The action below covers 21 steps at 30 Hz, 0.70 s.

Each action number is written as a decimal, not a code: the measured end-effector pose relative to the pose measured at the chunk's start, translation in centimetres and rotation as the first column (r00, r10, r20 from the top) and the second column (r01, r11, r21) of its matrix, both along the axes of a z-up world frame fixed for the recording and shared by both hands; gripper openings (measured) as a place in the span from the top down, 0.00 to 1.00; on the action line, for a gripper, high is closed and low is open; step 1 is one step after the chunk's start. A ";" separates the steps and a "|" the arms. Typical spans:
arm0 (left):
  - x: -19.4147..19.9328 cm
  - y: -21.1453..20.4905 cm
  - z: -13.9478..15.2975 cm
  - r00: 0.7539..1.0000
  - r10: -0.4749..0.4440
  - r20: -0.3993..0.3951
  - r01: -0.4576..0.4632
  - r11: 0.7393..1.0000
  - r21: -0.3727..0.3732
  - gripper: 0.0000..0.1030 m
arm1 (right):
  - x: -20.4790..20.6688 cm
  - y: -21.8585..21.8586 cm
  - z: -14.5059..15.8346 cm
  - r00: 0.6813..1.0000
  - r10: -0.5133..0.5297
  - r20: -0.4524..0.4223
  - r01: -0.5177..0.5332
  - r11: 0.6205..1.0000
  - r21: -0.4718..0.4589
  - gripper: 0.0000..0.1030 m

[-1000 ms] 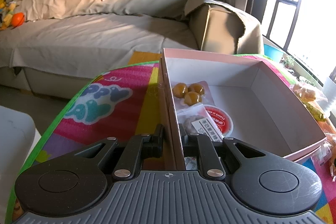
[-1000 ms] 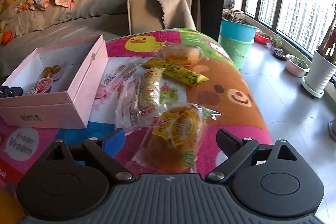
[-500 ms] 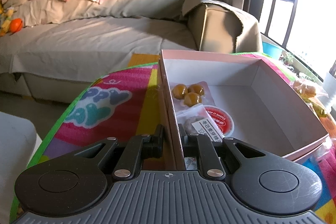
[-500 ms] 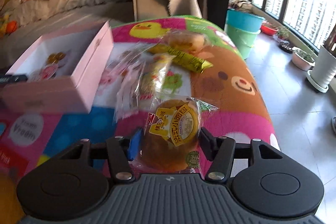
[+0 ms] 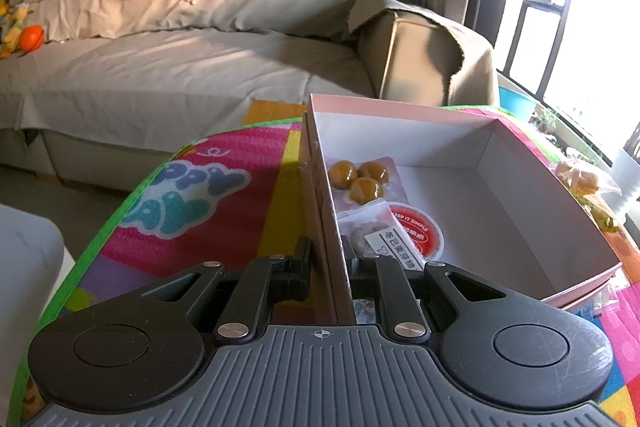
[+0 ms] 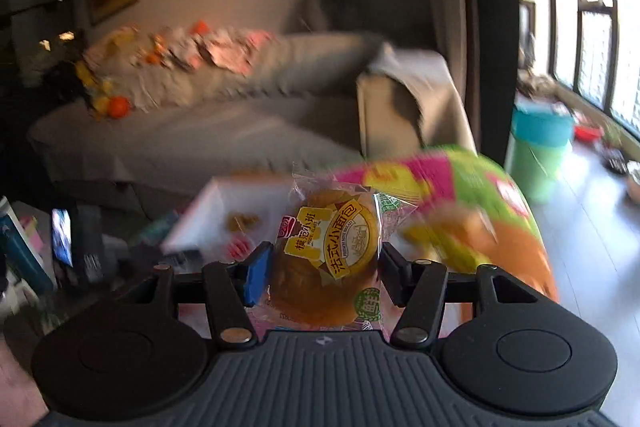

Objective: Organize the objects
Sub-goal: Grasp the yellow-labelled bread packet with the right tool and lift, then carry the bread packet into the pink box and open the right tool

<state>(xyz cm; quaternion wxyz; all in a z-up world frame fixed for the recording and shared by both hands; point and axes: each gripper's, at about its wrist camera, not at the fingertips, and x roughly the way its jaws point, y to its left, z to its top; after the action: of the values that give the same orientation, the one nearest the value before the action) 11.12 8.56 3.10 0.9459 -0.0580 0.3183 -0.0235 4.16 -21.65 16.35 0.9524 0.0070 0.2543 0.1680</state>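
Bread packet (image 6: 326,259): round golden-brown bun in clear wrapper, yellow label with Chinese print, green round mark at lower right corner. Pink box (image 5: 504,195): open top, white inside, shallow walls; sits on the bright play mat (image 5: 208,203) covering the counter

In the box, left end: three brown sweets (image 5: 359,177), a clear pouch with white label (image 5: 380,231), a red-lidded tub (image 5: 420,231) touching it. Right of the box, on the mat: more wrapped snacks (image 5: 586,183). Behind the box: grey sofa (image 5: 180,67). Nothing stands over the box opening

Left gripper (image 5: 328,263): jaws clenched on the box's left wall, one jaw outside, one inside. Right gripper (image 6: 320,269): jaws grasping the bread packet by its sides, packet held clear of the mat, near side of the box; background blurred
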 end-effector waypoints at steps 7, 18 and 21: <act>0.0 -0.1 0.0 1.000 -0.004 -0.007 0.004 1.000 0.007 0.85 | 7.7 5.5 1.8 0.993 0.075 0.091 -0.076 0.997 0.008 0.45; 0.2 -0.1 0.1 1.000 -0.008 -0.012 0.008 1.000 0.007 0.85 | 9.5 5.1 -4.9 1.000 0.015 -0.019 -0.017 0.994 -0.111 0.29; 0.1 -0.1 0.1 1.000 -0.006 -0.012 0.006 1.000 0.003 0.85 | 7.0 2.8 -6.3 1.000 -0.021 -0.017 0.018 0.987 -0.161 0.25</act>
<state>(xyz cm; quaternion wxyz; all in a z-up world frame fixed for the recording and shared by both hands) 11.24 8.49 3.17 0.9440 -0.0556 0.3241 -0.0256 11.16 -18.87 10.02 0.9490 -0.0658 0.2760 0.1374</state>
